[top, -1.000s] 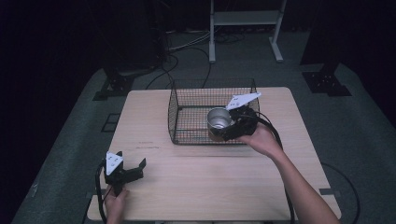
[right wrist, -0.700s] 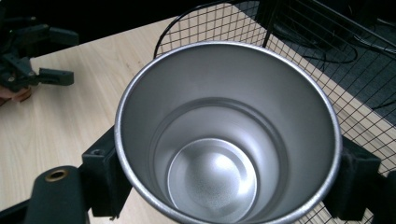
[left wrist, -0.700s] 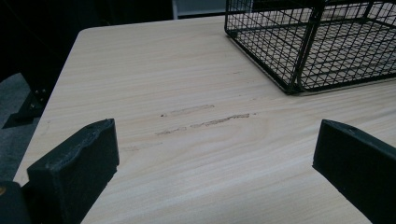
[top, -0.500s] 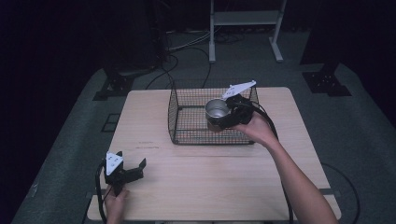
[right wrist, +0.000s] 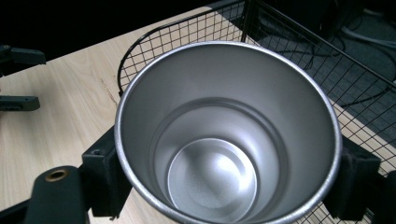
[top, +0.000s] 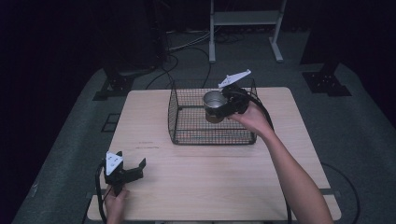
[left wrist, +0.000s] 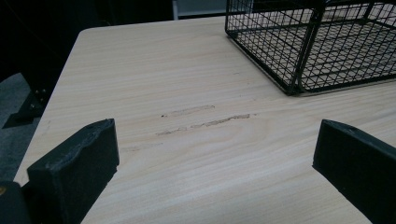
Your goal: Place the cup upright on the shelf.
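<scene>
A shiny empty metal cup [top: 213, 102] hangs above the black wire basket [top: 173, 117] with my right gripper [top: 219, 108] shut on its sides. In the right gripper view the cup [right wrist: 224, 140] is seen from above, tilted, with a black pad [right wrist: 105, 172] pressed on each side of it and the basket's wire wall [right wrist: 187, 32] behind. My left gripper [top: 130, 159] rests low at the table's front left, held by a hand, with its jaws wide apart. The left gripper [left wrist: 215, 144] has only bare wood between its jaws, and the basket's corner [left wrist: 299, 60] lies ahead of it.
The light wooden table [top: 154, 112] stands on a dark floor with cables and stand feet behind it. The basket sits in the middle of the table's far half. A scuff mark [left wrist: 205, 122] crosses the wood ahead of the left gripper.
My right gripper has carried the cup upward and farther back over the basket. The left gripper has stayed where it was.
</scene>
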`<action>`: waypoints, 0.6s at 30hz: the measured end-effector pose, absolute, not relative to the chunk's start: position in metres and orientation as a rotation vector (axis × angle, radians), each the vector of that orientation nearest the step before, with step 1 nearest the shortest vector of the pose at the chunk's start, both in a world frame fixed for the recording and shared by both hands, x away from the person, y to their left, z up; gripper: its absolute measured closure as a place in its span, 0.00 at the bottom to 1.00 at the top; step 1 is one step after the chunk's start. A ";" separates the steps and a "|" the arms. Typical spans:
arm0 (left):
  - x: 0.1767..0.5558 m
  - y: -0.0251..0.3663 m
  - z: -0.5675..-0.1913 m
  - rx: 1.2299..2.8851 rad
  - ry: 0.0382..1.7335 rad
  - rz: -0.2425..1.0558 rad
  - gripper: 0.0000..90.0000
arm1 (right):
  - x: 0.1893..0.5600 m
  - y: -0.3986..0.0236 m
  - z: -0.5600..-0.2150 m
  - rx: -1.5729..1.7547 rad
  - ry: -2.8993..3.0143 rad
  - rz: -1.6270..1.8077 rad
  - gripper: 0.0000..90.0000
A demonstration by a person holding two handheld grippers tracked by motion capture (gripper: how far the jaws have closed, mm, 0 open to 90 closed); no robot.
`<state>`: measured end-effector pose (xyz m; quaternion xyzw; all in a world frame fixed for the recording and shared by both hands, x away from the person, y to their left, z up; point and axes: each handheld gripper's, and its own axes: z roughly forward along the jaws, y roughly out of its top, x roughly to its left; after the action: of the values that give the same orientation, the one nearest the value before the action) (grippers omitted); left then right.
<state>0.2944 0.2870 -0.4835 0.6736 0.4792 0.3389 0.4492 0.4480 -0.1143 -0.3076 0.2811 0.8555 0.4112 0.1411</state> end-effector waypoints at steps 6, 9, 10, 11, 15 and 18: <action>0.294 0.287 -0.484 1.663 1.185 0.836 0.00 | 0.458 -0.107 -0.304 0.830 2.464 1.210 0.20; 0.294 0.287 -0.483 1.665 1.186 0.833 0.00 | 0.462 -0.102 -0.301 0.834 2.471 1.200 0.20; 0.294 0.287 -0.483 1.663 1.187 0.832 0.00 | 0.464 -0.100 -0.300 0.831 2.471 1.199 0.20; 0.294 0.287 -0.483 1.663 1.187 0.831 0.00 | 0.466 -0.099 -0.300 0.835 2.470 1.204 0.20; 0.294 0.287 -0.483 1.663 1.186 0.831 0.00 | 0.474 -0.097 -0.299 0.853 2.462 1.209 0.20; 0.294 0.287 -0.483 1.667 1.182 0.834 0.00 | 0.481 -0.096 -0.302 0.876 2.461 1.196 0.20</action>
<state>0.2941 0.2870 -0.4834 0.6743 0.4780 0.3375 0.4506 0.4812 -0.0955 -0.3022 0.3023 0.8489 0.4124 0.1339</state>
